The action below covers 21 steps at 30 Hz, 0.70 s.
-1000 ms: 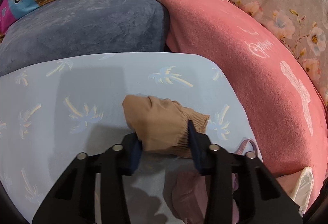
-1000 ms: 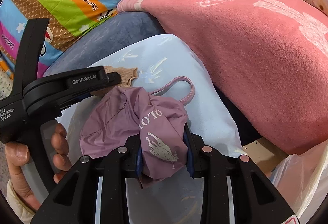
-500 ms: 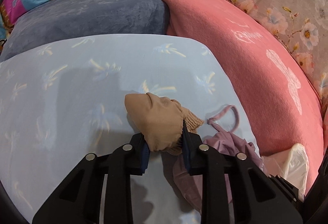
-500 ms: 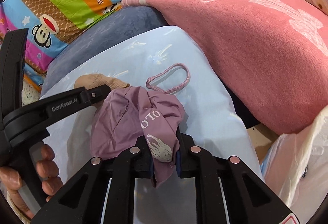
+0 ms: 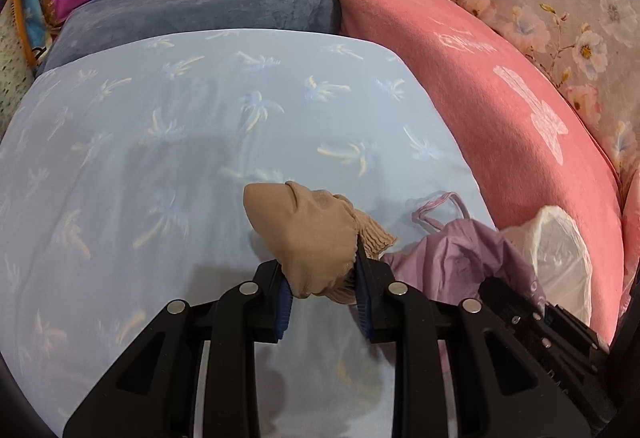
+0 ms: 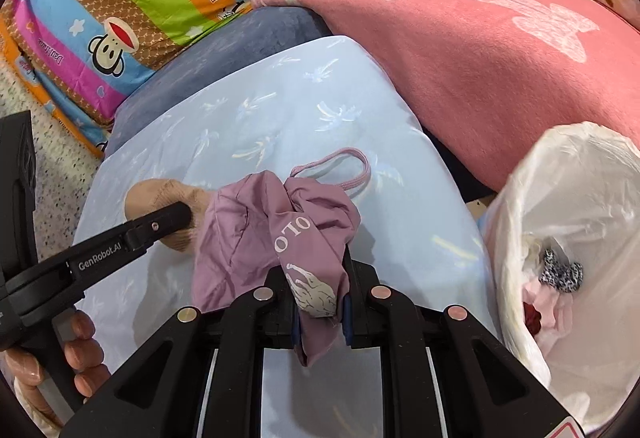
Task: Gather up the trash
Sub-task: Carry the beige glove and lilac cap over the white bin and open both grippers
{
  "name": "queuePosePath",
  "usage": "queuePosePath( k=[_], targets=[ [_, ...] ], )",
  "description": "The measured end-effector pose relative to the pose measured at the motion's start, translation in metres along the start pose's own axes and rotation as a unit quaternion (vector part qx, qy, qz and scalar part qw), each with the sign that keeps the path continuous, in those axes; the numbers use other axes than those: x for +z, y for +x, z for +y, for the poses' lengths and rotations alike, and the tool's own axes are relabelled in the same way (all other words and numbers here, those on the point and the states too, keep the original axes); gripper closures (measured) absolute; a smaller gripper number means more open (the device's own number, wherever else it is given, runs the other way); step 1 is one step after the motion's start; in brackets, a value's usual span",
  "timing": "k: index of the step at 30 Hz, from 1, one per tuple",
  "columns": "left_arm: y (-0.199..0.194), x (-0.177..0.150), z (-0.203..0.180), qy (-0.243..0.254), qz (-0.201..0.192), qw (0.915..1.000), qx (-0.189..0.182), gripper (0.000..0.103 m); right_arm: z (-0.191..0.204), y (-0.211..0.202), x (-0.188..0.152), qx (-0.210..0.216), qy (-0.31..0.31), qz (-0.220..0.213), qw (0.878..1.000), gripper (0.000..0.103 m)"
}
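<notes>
Both of your pickups have come up off the bed (image 5: 168, 165) in the last second. Your left gripper (image 5: 320, 282) has its fingers closed on the sock (image 5: 308, 234), which a moment ago lay flat on the sheet and now hangs clear, held by its middle. Your right gripper (image 6: 320, 302) is pinched tight on the purple pouch (image 6: 276, 238); its drawstring loop (image 6: 340, 169) dangles above the sheet. The other change is that the trash bag (image 6: 560, 173) has swung into the right wrist view, mouth open, with scraps already inside. That puts the pouch near the bag's rim, so it looks ready to drop first; the sock is further left and must travel across.
</notes>
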<state>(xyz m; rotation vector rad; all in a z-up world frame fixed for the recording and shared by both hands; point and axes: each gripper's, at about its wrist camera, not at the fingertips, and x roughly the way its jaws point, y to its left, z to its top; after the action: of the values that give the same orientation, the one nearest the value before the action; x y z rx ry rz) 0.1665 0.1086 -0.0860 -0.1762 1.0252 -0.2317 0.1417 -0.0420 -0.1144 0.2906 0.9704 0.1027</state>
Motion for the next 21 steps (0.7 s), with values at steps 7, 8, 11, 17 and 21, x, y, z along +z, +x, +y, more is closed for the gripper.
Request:
queuePosePath(
  k=[7,8,11,17,21],
  targets=[
    [-0.029,-0.019,-0.019,0.022,-0.015,0.9996,-0.003,0.077,-0.007,-0.053,-0.011,-0.003,-0.001,-0.036,0.999,0.09],
    [-0.033,-0.021,-0.023,0.027,-0.018,0.9995,-0.004,0.077,-0.008,-0.061,-0.012,-0.004,0.0,-0.042,0.999,0.09],
    [-0.046,-0.025,-0.033,0.039,-0.028,0.9988,-0.01,0.077,-0.015,-0.082,-0.014,-0.008,0.006,-0.059,0.998,0.09],
    [-0.068,-0.033,-0.058,0.067,-0.05,0.9964,-0.016,0.077,-0.03,-0.123,-0.017,-0.016,0.018,-0.092,0.995,0.09],
    [-0.078,-0.039,-0.076,0.085,-0.06,0.9942,-0.025,0.077,-0.042,-0.144,-0.019,-0.022,0.026,-0.109,0.993,0.09]
  ],
)
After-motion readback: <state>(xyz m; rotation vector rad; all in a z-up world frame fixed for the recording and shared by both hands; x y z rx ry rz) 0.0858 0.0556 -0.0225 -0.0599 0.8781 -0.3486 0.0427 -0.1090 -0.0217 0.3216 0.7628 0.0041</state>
